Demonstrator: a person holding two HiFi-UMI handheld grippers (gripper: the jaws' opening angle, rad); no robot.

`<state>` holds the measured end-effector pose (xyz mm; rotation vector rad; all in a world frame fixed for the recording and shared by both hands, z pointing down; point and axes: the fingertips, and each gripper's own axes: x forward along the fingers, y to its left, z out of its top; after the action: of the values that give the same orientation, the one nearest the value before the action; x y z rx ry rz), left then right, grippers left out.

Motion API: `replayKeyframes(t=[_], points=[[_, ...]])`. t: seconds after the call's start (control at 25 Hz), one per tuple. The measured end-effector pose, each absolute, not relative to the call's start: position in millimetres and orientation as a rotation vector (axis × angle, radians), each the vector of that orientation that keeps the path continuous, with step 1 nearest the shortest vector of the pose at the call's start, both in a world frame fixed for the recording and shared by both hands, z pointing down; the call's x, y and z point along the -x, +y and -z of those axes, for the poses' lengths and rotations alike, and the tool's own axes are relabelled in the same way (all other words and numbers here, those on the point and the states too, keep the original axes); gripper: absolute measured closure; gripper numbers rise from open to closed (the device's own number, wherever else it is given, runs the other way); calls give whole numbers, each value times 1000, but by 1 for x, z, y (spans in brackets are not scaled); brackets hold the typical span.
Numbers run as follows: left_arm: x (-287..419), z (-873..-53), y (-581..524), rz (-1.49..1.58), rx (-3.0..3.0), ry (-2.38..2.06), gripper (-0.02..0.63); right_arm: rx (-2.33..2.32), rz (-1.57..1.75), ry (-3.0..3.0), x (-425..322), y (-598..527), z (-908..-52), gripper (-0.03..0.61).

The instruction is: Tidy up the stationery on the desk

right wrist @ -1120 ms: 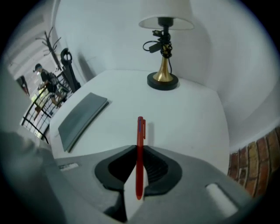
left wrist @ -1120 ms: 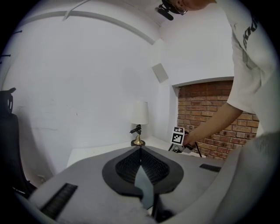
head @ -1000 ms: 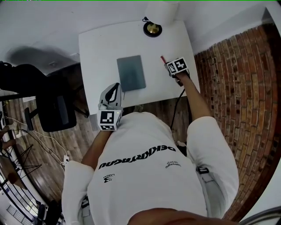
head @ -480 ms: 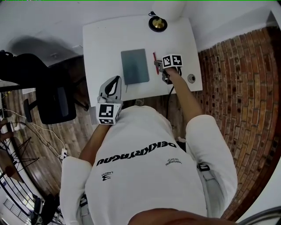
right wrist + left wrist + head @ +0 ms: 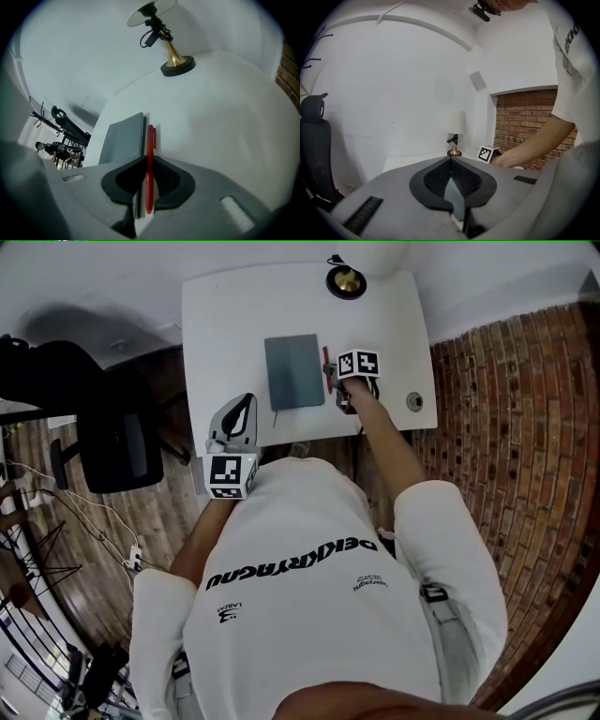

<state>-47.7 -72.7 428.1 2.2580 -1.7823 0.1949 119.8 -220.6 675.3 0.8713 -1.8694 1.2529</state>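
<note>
A red pen [image 5: 150,159] is clamped between the pads of my right gripper [image 5: 149,161], its tip pointing away from me. In the head view the red pen [image 5: 327,368] runs alongside the right edge of the grey notebook [image 5: 292,371] on the white desk [image 5: 234,324], with my right gripper [image 5: 331,382] over it. Whether the pen touches the desk I cannot tell. In the right gripper view the notebook [image 5: 123,136] lies just left of the pen. My left gripper [image 5: 246,407] hangs shut and empty at the desk's front left edge, and its closed jaws [image 5: 451,161] point level across the desk.
A brass-footed lamp [image 5: 346,281] stands at the desk's far edge, and the same lamp [image 5: 177,64] shows beyond the pen. A small round object [image 5: 413,401] lies near the right edge. A black office chair [image 5: 117,451] stands left of the desk. A brick wall [image 5: 506,427] rises on the right.
My right gripper has carried the red pen leftwards to the notebook's right edge and rolled, so the pen now lies along that edge. The left gripper has barely shifted.
</note>
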Motion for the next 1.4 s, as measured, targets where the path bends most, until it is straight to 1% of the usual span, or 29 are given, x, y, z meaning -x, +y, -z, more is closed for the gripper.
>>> replayKeyframes(t=[0.6, 0.64, 0.72, 0.8, 0.96, 1.32, 1.4], points=[[55, -439, -67, -225, -2219, -1796, 615, -919, -1237, -1844, -115, -220, -682, 525], [55, -440, -67, -223, -2214, -1798, 615, -926, -1250, -1847, -117, -221, -682, 518], [58, -440, -67, -219, -2206, -1801, 615, -939, -1266, -1853, -119, -221, -679, 486], [62, -440, -65, -219, -2202, -1802, 615, -953, -1253, -1869, -120, -223, -672, 482], [60, -438, -66, -212, -2227, -1779, 615, -1010, -1146, -1963, -125, -231, -639, 494], [48, -429, -71, -207, -2313, -1701, 615, -1191, -919, -2342, -109, -216, -517, 503], [47, -426, -73, -189, -2315, -1681, 615, -1234, -859, -2409, -104, -207, -494, 514]])
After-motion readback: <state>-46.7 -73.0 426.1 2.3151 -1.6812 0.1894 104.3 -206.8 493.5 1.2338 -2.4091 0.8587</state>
